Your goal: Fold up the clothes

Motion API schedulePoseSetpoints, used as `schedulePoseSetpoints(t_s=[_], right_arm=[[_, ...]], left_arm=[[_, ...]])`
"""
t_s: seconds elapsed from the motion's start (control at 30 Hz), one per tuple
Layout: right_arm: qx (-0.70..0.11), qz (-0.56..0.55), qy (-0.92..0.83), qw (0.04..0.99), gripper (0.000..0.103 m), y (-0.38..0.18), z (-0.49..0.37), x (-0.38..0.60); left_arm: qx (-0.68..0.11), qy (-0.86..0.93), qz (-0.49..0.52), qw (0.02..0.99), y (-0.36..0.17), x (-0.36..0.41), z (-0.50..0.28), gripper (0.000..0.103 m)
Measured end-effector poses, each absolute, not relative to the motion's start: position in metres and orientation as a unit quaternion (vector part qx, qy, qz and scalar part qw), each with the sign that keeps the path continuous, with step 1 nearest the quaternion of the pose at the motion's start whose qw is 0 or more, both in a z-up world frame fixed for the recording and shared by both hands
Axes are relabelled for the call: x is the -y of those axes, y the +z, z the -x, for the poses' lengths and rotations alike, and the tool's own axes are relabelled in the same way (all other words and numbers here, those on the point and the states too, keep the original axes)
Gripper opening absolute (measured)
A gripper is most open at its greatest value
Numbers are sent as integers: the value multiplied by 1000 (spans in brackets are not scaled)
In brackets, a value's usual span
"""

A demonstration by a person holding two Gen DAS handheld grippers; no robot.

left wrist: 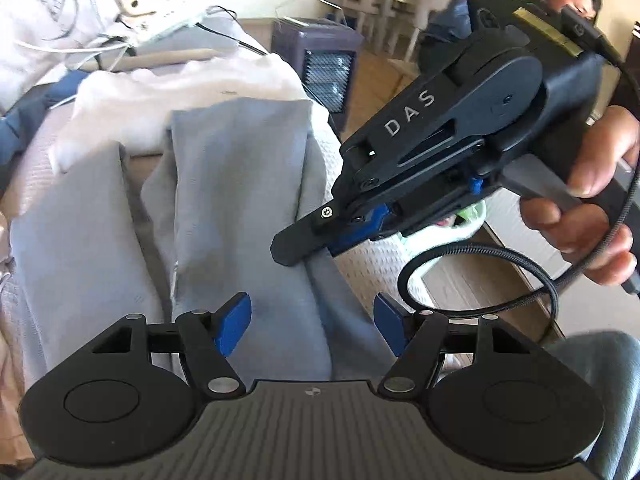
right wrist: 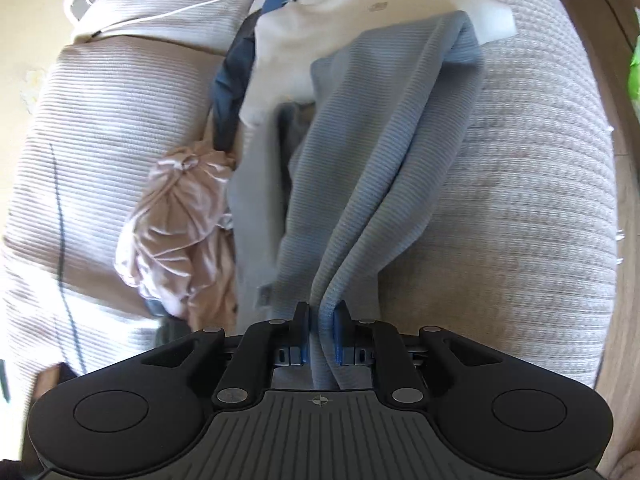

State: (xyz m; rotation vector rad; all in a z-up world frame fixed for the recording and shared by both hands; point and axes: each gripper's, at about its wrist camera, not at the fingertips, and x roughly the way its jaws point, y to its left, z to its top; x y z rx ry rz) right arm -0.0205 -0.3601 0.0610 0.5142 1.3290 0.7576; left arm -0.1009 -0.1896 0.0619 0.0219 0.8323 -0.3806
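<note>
Two grippers work over a grey garment that lies lengthwise along a ribbed beige sofa, its far end overlapping a white garment toward the sofa's back edge. The right gripper has its fingers clenched on a bunched fold of the grey cloth at the near end; the fabric rises in a ridge straight into the blue pads. From the left wrist view that same gripper shows with its tips on the cloth near the sofa's right edge. The left gripper hangs just above the grey garment with its fingers released and spread wide, nothing between them.

Risk sits mainly in the one-sided hold. Only a narrow pinch carries the cloth, so I judge that a pull from here could drag the whole garment askew, or tug the white garment along with it. A crumpled pink garment lies just beside the grey one on its left and could get swept into the fold. White cables near the back edge could snag, too.
</note>
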Motion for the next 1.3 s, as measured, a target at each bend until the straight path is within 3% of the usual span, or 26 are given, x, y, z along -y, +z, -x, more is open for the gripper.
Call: schedulePoseSetpoints(t_s=[0.23, 0.27, 0.33, 0.4, 0.53, 0.67, 0.73, 0.93, 1.1, 1.17, 1.3], right_arm=[[-601, -270, 355, 663, 14, 57, 18, 369], [-601, -271, 358, 661, 14, 57, 18, 368], [-602, -276, 360, 657, 14, 56, 17, 368], [-603, -273, 358, 658, 14, 54, 15, 368], [-601, -266, 359, 663, 19, 57, 9, 371], [-580, -248, 330, 703, 61, 72, -5, 385], [-564, -275, 311, 714, 66, 77, -16, 399], [-559, -335, 229, 724, 66, 57, -54, 414], [-563, -373, 202, 709, 61, 35, -62, 410], [-555, -369, 194, 720, 21, 37, -60, 407], [-538, -329, 199, 750, 13, 61, -51, 396]], left_arm=[[-409, -174, -8, 896, 56, 196, 93, 59], [-409, -174, -8, 896, 55, 196, 93, 54], [-407, -166, -25, 898, 53, 196, 94, 18], [-413, -162, -8, 896, 50, 186, 89, 14], [-421, -172, 18, 890, 56, 165, 84, 13], [-426, -178, 36, 886, 62, 153, 81, 13], [-426, -181, 44, 885, 63, 151, 82, 13], [-427, -187, 56, 883, 64, 150, 84, 13], [-430, -195, 65, 879, 63, 149, 81, 13], [-428, -201, 70, 879, 65, 147, 81, 13], [-418, -207, 90, 880, 74, 138, 88, 13]])
